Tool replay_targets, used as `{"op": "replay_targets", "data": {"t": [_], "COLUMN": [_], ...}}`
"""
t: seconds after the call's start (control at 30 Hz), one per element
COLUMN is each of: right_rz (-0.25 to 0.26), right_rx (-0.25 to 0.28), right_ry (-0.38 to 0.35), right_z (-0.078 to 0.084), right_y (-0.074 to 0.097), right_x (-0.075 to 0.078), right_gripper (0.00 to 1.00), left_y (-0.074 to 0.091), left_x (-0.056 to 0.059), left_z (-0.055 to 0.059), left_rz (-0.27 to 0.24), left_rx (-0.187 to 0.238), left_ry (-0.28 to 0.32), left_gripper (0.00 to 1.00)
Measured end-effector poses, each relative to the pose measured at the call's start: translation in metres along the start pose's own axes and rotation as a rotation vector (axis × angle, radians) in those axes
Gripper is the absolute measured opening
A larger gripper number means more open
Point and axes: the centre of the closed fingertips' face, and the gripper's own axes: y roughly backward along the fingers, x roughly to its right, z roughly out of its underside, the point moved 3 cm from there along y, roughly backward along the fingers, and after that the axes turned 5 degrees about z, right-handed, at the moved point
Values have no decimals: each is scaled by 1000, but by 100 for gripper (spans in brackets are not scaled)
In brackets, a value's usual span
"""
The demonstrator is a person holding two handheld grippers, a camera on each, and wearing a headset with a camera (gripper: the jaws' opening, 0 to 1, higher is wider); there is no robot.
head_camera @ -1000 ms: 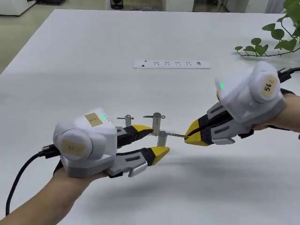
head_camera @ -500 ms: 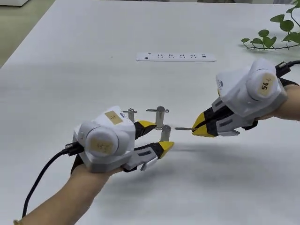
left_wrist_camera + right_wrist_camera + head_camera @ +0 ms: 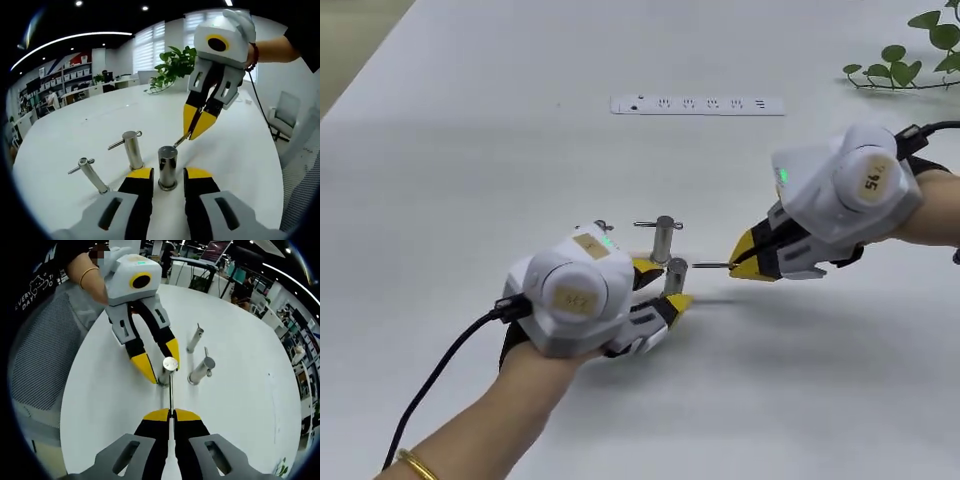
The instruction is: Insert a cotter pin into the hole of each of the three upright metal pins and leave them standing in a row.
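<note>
Steel, two pins (image 3: 132,149) already cottered; third pin (image 3: 167,164) unpinned between part-open left claw (image 3: 168,173), right claw (image 3: 170,415) pinching last cotter pin (image 3: 170,390).

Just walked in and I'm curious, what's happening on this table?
A person is fitting cotter pins into three upright metal pins on a white table. Two pins already carry theirs. The left gripper brackets the third pin at its base, while the right gripper, shut on a cotter pin, holds its tip near that pin's top.
</note>
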Motion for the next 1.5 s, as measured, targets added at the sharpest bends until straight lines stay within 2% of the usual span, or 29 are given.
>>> {"op": "replay_targets", "data": {"t": [0.07, 0.17, 0.33, 0.53, 1.03, 1.5], "right_rz": [0, -2, -6, -18, -21, -25], "right_rx": [1, 0, -2, 3, -8, -12], "right_ry": [3, 5, 9, 21, 62, 92], "right_z": [0, 1, 0, -5, -14, -23], "right_y": [-1, -2, -4, -6, -7, -16], "right_x": [1, 2, 2, -1, 1, 2], "right_gripper": [0, 0, 0, 0, 0, 0], "left_y": [-2, -4, -6, -7, -6, -7], "left_x": [1, 0, 0, -2, -3, -3], "left_z": [1, 4, 5, 5, 6, 6], "left_rz": [10, 5, 3, 1, 30, 48], "left_rx": [-4, -15, -9, -15, -10, 4], "left_ry": [24, 22, 45, 38, 40, 43], "left_gripper": [19, 17, 14, 11, 10, 10]}}
